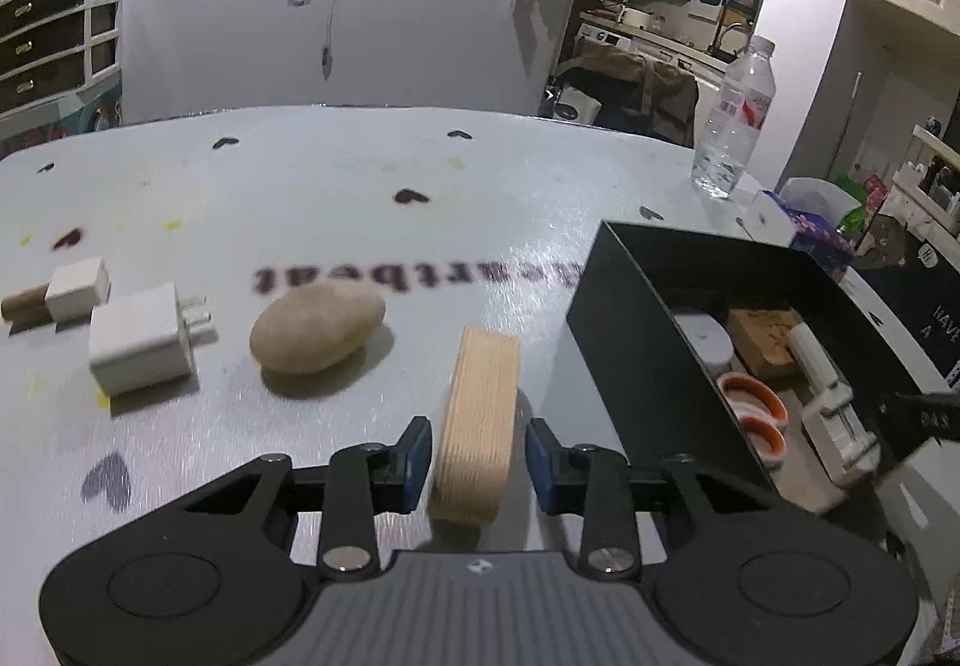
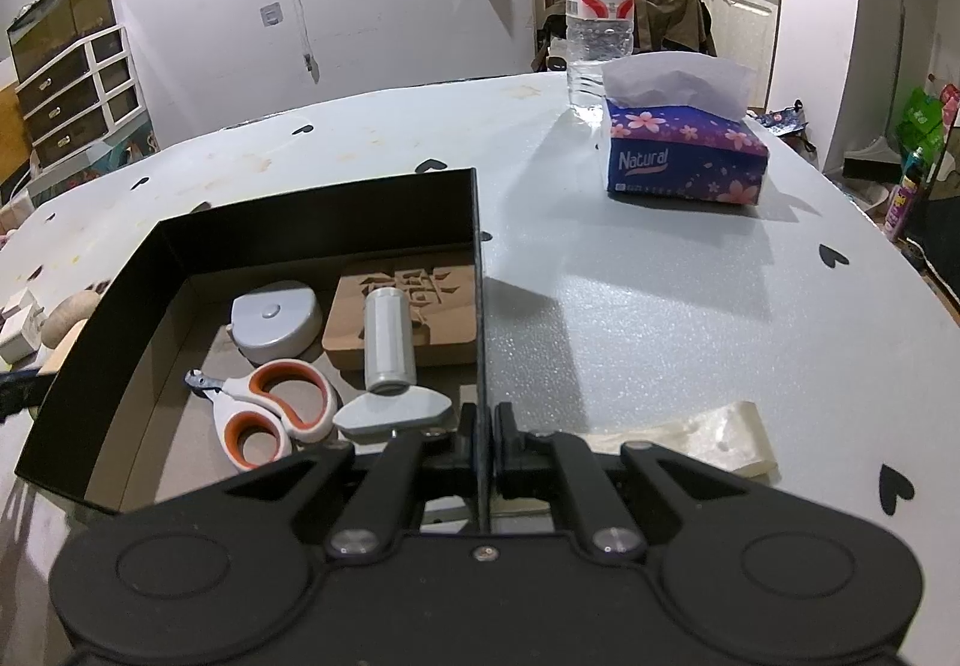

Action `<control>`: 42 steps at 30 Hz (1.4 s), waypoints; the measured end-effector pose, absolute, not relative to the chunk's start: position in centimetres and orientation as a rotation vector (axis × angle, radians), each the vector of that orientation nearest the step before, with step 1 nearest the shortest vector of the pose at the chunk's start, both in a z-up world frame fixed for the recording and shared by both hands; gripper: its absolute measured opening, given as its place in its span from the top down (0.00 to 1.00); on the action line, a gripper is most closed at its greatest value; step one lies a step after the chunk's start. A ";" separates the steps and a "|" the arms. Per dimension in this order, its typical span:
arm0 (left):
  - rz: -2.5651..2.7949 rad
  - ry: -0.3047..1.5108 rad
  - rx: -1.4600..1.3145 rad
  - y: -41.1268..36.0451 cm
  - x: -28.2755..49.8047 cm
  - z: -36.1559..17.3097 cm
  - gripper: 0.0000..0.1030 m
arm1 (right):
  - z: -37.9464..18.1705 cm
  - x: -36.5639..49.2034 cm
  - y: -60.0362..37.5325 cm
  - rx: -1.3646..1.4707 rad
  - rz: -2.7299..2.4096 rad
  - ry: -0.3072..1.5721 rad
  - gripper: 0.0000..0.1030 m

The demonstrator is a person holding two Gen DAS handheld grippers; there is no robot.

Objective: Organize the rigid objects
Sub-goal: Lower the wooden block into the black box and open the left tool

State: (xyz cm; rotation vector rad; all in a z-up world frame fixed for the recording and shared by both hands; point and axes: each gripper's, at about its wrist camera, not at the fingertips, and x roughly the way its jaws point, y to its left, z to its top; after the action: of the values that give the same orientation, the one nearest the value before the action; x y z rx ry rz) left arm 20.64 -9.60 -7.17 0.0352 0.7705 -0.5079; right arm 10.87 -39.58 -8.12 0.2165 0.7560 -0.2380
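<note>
The black box [image 2: 312,210] is holding a tape measure [image 2: 276,321], nail clippers [image 2: 270,408], a carved wooden tile [image 2: 420,306] and a white cylinder [image 2: 389,339] — the right gripper [image 2: 485,426] fingers are pinching its wall. The left gripper [image 1: 478,456] fingers are sitting narrowly around the wooden block [image 1: 480,420] on the desk [image 1: 360,198], gaps showing — a stone [image 1: 318,327] and charger [image 1: 141,342] are lying nearby.
</note>
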 end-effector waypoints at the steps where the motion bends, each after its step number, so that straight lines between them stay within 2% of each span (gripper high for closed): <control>1: -0.509 0.769 0.043 -10.0 21.0 -7.1 0.65 | -8.1 10.9 -39.6 0.218 -0.238 0.756 0.95; 5: -0.529 0.789 0.076 -11.3 22.4 -7.4 0.65 | -8.1 10.8 -39.6 0.219 -0.238 0.756 0.95; 8: -0.513 0.802 0.079 -11.6 22.9 -7.8 0.72 | -8.1 10.9 -39.6 0.218 -0.238 0.756 0.95; 12: -0.495 0.798 0.017 -10.9 23.0 -7.5 0.73 | -8.1 10.8 -39.6 0.217 -0.240 0.756 0.95; 24: -0.568 0.659 -0.194 -13.5 21.5 -1.3 0.73 | -8.1 11.0 -39.5 0.219 -0.251 0.757 0.95; 31: -0.578 0.696 -0.137 -18.1 21.5 -2.4 0.73 | -8.0 10.9 -39.7 0.223 -0.243 0.757 0.95; 33: -0.550 0.682 -0.095 -18.9 21.5 -2.6 0.76 | -8.0 10.9 -39.7 0.223 -0.241 0.756 0.95; 40: -0.509 0.641 -0.036 -19.3 21.0 -2.8 0.76 | -8.1 10.8 -39.7 0.226 -0.240 0.752 0.95; 42: -0.507 0.637 -0.036 -19.2 21.0 -2.7 0.73 | -8.1 10.8 -39.7 0.225 -0.240 0.753 0.95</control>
State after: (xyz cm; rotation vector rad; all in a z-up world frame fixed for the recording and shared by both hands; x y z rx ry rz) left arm 20.96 -19.21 -2.71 -0.0362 0.6367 -0.5067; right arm 10.85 -39.66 -8.06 0.2249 0.7528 -0.2400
